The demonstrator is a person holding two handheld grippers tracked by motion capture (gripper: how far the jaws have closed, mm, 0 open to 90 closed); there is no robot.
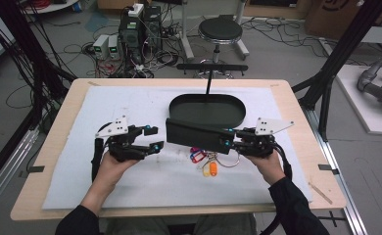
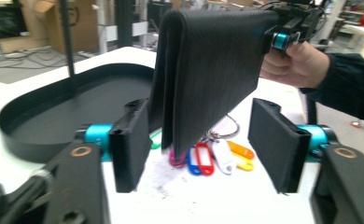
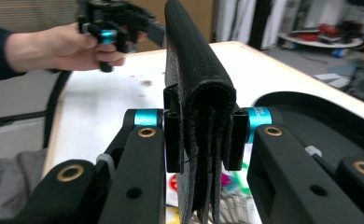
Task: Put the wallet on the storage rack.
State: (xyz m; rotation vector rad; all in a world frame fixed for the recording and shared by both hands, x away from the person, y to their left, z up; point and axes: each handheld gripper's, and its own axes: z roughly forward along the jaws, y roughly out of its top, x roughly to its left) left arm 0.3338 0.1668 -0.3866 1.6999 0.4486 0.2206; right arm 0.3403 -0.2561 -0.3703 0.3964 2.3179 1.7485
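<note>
A black folded wallet [image 1: 195,134] hangs above the white mat, held edge-up. My right gripper [image 1: 229,137] is shut on one end of it, and the wallet [image 3: 199,121] stands squeezed between both pads. My left gripper [image 1: 152,138] is open, just left of the wallet's free end. In the left gripper view the wallet [image 2: 208,70] hangs between and beyond the spread pads [image 2: 273,140], apart from them. A bunch of keys with coloured tags [image 1: 204,160] lies on the mat under the wallet; the tags [image 2: 213,156] show below its lower edge.
A black oval tray [image 1: 178,105] sits on the mat behind the wallet. The mat [image 1: 130,181] covers most of the wooden table [image 1: 71,98]. A black stand [image 1: 209,78] rises behind the tray. A stool [image 1: 220,30] and cables lie on the floor beyond.
</note>
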